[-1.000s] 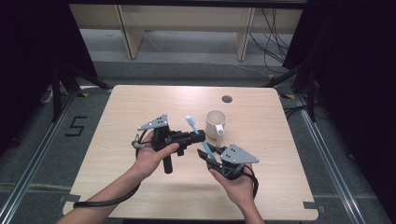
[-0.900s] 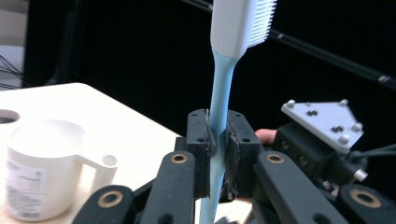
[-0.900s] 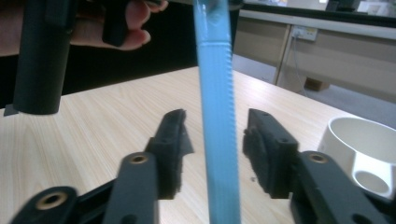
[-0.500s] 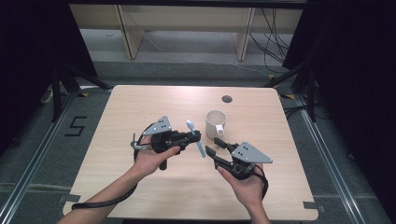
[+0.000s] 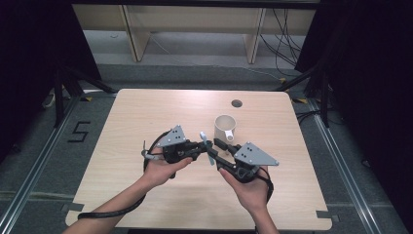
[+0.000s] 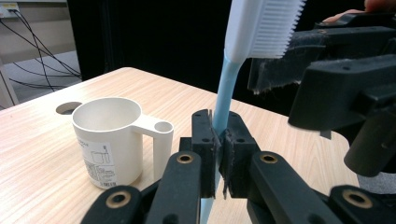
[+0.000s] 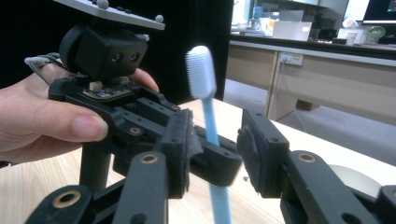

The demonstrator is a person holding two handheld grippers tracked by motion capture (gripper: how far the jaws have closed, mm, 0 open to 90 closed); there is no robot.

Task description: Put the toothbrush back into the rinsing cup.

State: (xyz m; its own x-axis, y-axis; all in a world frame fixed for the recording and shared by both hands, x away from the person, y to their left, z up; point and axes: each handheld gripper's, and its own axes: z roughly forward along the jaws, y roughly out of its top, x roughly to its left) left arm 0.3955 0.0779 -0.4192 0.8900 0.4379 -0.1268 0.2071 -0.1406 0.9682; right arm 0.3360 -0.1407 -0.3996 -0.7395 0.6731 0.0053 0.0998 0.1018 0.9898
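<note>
The toothbrush [image 6: 227,93] is standing nearly upright above the tabletop [image 5: 131,117], its long axis running vertical, white bristled head up and pale blue handle pointing down. The left gripper [image 6: 218,140] is pinching the handle between its jaws, about midway along. The right gripper [image 7: 219,154] is facing it with jaws spread either side of the handle, not touching it. Just beyond them a white mug [image 5: 225,127] is sitting upright on the tabletop, looking empty, its handle toward the grippers.

a pale wooden table [image 5: 146,117] on grey floor [image 5: 34,161], shelving [image 5: 195,29] behind, dark curtains [image 5: 29,58] either side.
</note>
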